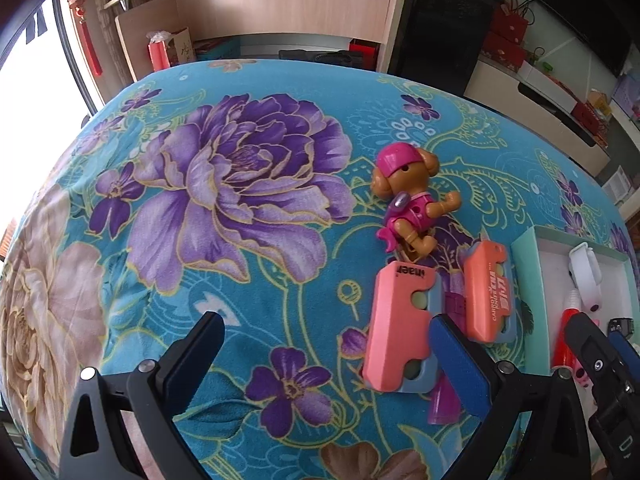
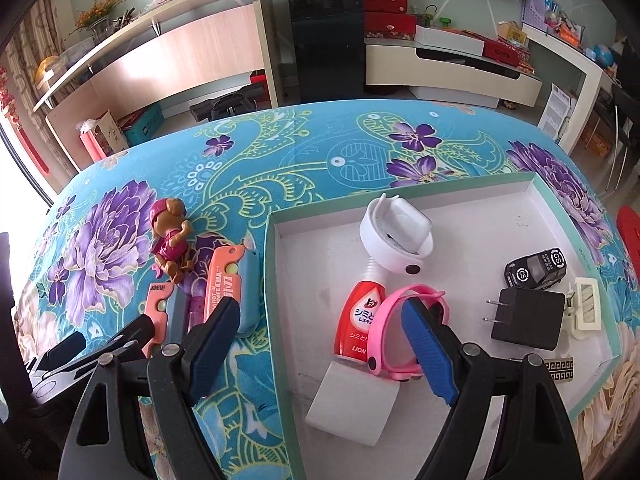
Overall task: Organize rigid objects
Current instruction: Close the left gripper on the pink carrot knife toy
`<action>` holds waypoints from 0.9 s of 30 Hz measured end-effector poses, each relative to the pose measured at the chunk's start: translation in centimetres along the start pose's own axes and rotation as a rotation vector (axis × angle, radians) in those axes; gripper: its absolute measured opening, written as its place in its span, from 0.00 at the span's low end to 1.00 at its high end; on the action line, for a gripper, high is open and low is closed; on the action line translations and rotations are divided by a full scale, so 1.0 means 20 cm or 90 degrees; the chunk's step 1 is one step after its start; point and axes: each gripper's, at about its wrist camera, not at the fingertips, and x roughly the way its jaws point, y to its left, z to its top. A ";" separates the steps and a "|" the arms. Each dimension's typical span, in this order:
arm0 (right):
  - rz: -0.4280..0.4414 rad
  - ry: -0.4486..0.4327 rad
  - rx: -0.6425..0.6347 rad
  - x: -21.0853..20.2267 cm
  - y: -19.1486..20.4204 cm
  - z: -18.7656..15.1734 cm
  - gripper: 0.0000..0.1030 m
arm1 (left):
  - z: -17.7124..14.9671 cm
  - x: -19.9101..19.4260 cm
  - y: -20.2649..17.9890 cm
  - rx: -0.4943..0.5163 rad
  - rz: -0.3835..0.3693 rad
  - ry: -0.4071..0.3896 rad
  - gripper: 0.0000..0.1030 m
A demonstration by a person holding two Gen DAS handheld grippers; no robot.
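both tools wide apart, empty. right tool over tray nr pink band. left tool by pink cutter on desk; dog toy beyond. next, prob: grab cutter, move to tray.

Bright window at left, wooden shelving, black cabinet behind.

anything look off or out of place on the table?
No spills or damage visible. The toy dog lies tipped on the cloth, and two pink cutters plus a purple piece lie loosely bunched outside the tray, where everything else sits. Both grippers are open.
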 end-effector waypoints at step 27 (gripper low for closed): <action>0.020 0.020 -0.014 0.02 0.03 -0.02 0.81 | -0.01 0.04 -0.06 0.039 0.002 -0.016 0.53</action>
